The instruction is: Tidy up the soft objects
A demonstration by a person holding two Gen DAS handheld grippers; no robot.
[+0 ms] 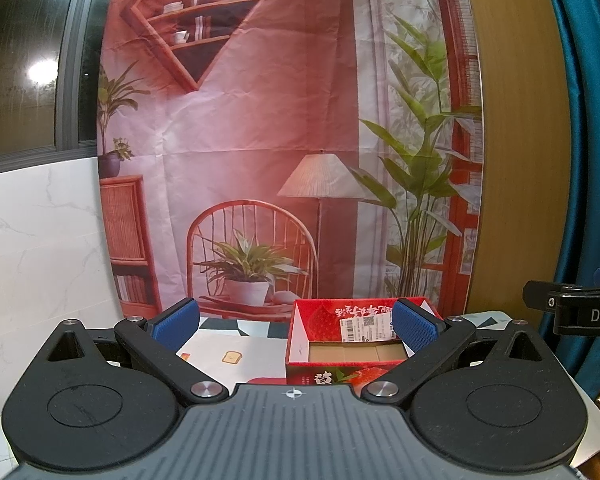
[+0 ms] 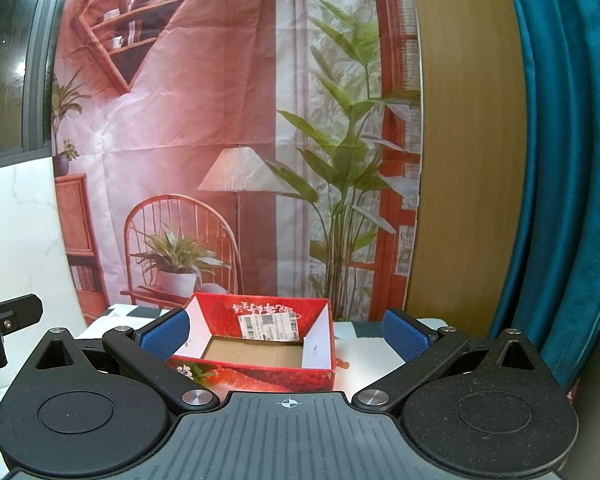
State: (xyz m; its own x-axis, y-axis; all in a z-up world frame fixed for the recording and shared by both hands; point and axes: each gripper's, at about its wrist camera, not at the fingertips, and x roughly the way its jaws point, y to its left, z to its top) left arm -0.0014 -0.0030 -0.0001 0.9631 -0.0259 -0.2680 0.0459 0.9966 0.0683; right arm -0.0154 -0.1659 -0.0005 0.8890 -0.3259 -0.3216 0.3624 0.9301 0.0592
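Note:
A red strawberry-print cardboard box point(image 1: 340, 376) stands open on the table, its brown floor bare, with a white shipping label on the far inner wall. In the right wrist view the same box point(image 2: 256, 376) sits just ahead, slightly left of centre. My left gripper point(image 1: 296, 324) is open, blue pads spread wide, nothing between them; the box lies toward its right finger. My right gripper point(image 2: 286, 332) is also open and holds nothing, its fingers straddling the box from above and behind. No soft object shows in either view.
The table point(image 1: 236, 344) carries a white cloth with a small toast picture and a checkered pattern. A printed room backdrop point(image 1: 284, 140) hangs behind it. A teal curtain point(image 2: 560, 160) hangs at the right. The other gripper's body point(image 1: 580, 312) juts in at the right edge.

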